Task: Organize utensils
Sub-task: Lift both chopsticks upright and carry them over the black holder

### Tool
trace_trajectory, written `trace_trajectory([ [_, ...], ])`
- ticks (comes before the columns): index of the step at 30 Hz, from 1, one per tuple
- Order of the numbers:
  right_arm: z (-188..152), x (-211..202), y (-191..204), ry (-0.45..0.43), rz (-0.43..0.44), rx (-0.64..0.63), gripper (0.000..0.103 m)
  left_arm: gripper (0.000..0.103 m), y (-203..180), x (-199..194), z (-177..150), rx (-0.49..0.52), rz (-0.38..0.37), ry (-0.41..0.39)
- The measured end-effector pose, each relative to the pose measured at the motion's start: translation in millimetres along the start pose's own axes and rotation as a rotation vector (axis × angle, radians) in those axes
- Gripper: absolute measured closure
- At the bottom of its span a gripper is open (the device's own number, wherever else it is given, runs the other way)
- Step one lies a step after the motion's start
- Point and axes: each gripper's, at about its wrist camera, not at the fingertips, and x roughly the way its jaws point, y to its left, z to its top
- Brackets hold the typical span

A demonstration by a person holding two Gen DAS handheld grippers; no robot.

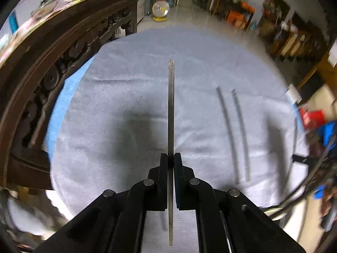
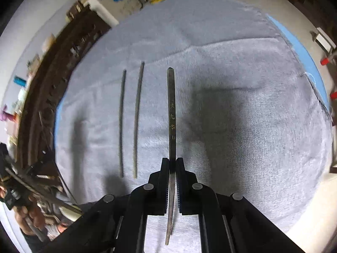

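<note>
My left gripper (image 1: 170,160) is shut on a plain grey chopstick (image 1: 171,109) that points straight ahead above the grey towel (image 1: 126,97). My right gripper (image 2: 172,163) is shut on a dark chopstick (image 2: 171,109) with gold characters, also pointing ahead above the towel (image 2: 242,109). Two more dark chopsticks lie side by side on the towel: to the right in the left wrist view (image 1: 227,126) (image 1: 241,130), and to the left in the right wrist view (image 2: 121,122) (image 2: 138,116).
A carved dark wooden cabinet (image 1: 52,63) runs along the towel's left side, also in the right wrist view (image 2: 42,105). A blue cloth edge (image 1: 61,101) shows under the towel. Shelves and boxes (image 1: 242,14) stand across the tiled floor.
</note>
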Motion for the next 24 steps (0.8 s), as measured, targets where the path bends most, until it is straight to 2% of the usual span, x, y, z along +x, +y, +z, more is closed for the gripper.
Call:
trace_trajectory([
  [8, -20.4, -36.8, -14.7, -0.16, 0.11, 0.089, 0.096, 0.098, 22.3, -26.3, -2.6, -0.151, -0.125, -0.094],
  [14, -36.6, -69.5, -13.9, -0.303, 0.143, 0.116, 0.096, 0.098, 29.8, -45.6, -10.5, -0.226, -0.148, -0.176],
  [19, -48.6, -90.3, -6.3, -0.38, 0.161, 0.115, 0.096, 0.098, 23.3, -62.8, -18.0, -0.241, -0.162, -0.252],
  [24, -59.2, -107.2, 9.2, -0.45, 0.178, 0.092, 0.096, 0.098, 8.8, -75.8, -23.1, -0.206, -0.155, -0.307],
])
